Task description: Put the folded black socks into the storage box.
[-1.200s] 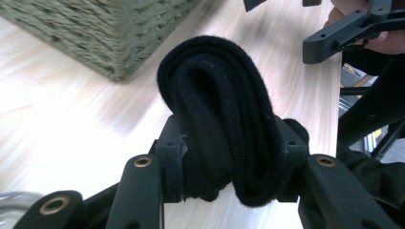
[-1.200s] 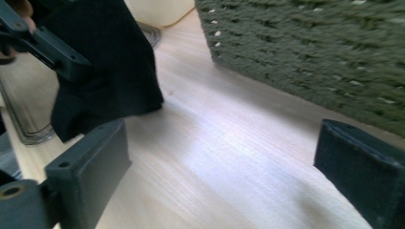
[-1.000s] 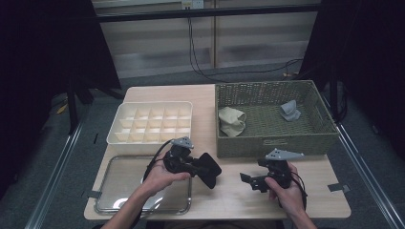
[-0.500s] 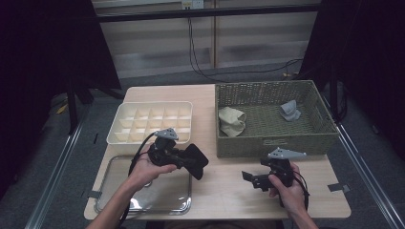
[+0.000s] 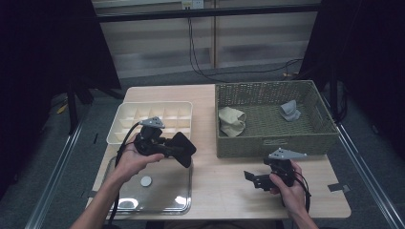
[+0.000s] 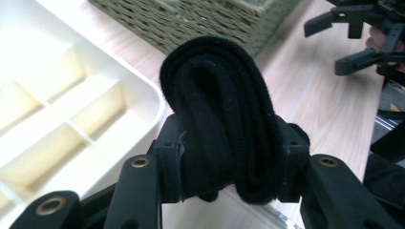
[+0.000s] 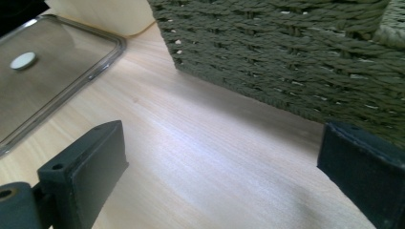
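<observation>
A folded black sock (image 5: 186,149) is clamped in my left gripper (image 5: 173,147), held above the table between the white compartment tray (image 5: 125,125) and the clear lid (image 5: 157,195). In the left gripper view the sock (image 6: 224,109) bulges up between the jaws of the gripper (image 6: 229,164), with the tray (image 6: 71,109) to its left. My right gripper (image 5: 252,180) rests low near the front of the table, open and holding nothing. Its two fingers (image 7: 81,167) stand wide apart over bare wood, close to the wicker basket (image 7: 296,52).
The wicker basket (image 5: 272,143) at the right holds a beige cloth (image 5: 232,121) and a grey cloth (image 5: 290,110). A small white disc (image 5: 145,181) lies on the clear lid. Bare wood lies between the lid and my right hand.
My left gripper has carried the black sock left and a little away from me, toward the compartment tray. The right gripper has hardly moved.
</observation>
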A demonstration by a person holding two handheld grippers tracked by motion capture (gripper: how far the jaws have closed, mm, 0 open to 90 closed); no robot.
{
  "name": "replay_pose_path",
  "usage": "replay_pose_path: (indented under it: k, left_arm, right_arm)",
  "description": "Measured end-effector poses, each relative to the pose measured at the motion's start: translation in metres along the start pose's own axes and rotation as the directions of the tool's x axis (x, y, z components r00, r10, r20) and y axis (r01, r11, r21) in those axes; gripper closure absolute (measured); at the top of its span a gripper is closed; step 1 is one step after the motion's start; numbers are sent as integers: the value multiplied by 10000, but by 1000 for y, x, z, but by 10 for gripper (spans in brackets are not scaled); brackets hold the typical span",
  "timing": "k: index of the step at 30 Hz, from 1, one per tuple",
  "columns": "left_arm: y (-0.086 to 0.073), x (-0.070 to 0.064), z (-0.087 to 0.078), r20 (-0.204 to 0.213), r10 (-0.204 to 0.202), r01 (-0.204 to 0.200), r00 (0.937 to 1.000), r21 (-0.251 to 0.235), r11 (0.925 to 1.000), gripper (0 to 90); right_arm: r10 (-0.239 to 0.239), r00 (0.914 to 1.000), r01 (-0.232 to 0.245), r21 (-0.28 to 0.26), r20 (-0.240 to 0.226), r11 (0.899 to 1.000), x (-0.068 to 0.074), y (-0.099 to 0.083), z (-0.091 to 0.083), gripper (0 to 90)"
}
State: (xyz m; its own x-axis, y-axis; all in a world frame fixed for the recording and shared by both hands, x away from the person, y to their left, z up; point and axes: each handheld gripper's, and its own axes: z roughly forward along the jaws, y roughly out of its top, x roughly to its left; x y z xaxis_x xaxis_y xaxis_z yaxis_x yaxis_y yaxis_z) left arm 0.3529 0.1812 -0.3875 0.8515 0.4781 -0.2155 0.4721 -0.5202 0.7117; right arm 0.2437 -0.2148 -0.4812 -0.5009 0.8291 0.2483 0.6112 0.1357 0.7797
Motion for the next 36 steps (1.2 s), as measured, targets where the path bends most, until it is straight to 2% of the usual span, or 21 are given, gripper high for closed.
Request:
replay_pose_path:
  k: [4,9,13,16,20,24,27,32,35,36]
  left_arm:
    - [2,9,-5,-242,-90,90,9997,8,10000,560]
    - [6,23,-9,-644,-119,135,9979,245,9996,560]
    - [10,32,-11,-771,-314,331,9965,203,9992,561]
    - [15,34,-11,-851,-251,285,9961,392,9988,561]
    - [23,41,-11,-948,-259,299,9952,408,9987,562]
    - [30,48,-7,-1226,-339,388,9919,378,9985,566]
    - [34,53,-2,-1223,-480,537,9913,437,9976,568]
    - [40,57,4,-1361,-234,373,9904,1001,9943,571]
    - [43,57,10,-1342,-356,492,9903,994,9938,571]
    - [44,59,11,-1329,-170,332,9910,1213,9921,571]
  right_arm:
    - [34,9998,-33,82,-197,10000,-2,0,0,23]
    - [127,9999,-126,120,-95,9998,-2,-1,1,20]
    - [78,9999,-76,147,-141,9999,-2,-1,2,20]
    - [69,9999,-68,105,-89,9999,-2,-1,2,23]
    - [67,9999,-66,66,-113,10000,-2,-1,1,28]
    - [56,9999,-54,132,-125,9999,-2,-2,2,29]
    - [23,9998,-20,161,-193,9999,-2,-2,3,30]
    - [12,9999,-9,152,-172,9999,-2,-2,3,31]
    - [18,9998,-15,173,-175,9998,-2,-2,3,31]
    - [17,9998,-14,175,-187,9998,-2,-2,3,32]
